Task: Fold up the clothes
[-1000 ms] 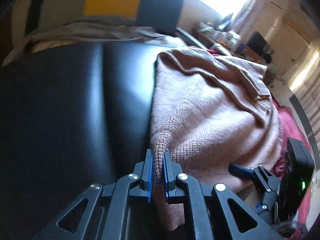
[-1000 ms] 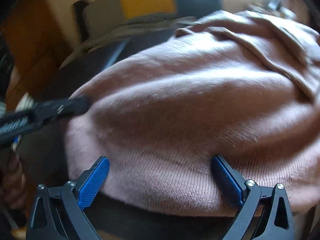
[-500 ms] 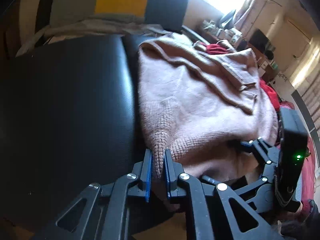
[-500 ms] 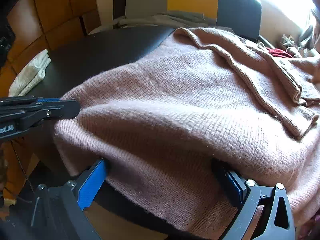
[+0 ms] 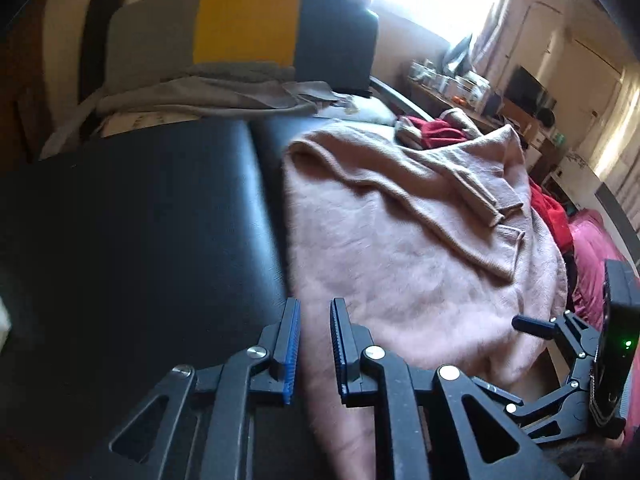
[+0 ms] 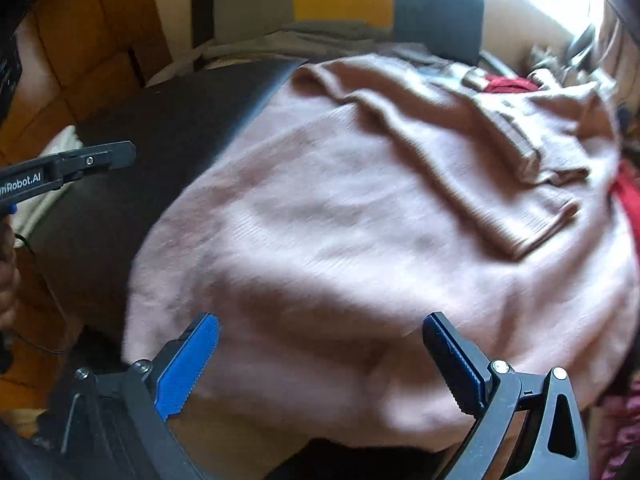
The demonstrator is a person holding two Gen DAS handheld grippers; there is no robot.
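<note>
Our left gripper (image 5: 314,344) has its blue-lined jaws a narrow gap apart with no cloth pinched between them; the near edge of the pink knitted sweater (image 5: 420,248) shows through the gap and runs under the right-hand finger, but we cannot tell whether it touches the pads. It sits low over the black padded surface (image 5: 140,220), pointing along the sweater's left edge.

Our right gripper (image 6: 320,360) is spread wide, its two blue pads standing far apart above the near hem of the sweater (image 6: 360,220), holding nothing. It is tilted down toward the cloth from the near side. In the right wrist view the left gripper's black finger (image 6: 92,160) reaches in from the left edge, clear of the sweater, over the black surface (image 6: 160,152).

The sweater lies spread on the right part of the black surface, its near hem hanging over the front edge, with a sleeve folded across its upper part. Beyond it are red clothes (image 5: 436,128), and at the far end a grey, yellow and dark cushion (image 5: 244,28) over a pile of grey cloth (image 5: 208,92).
</note>
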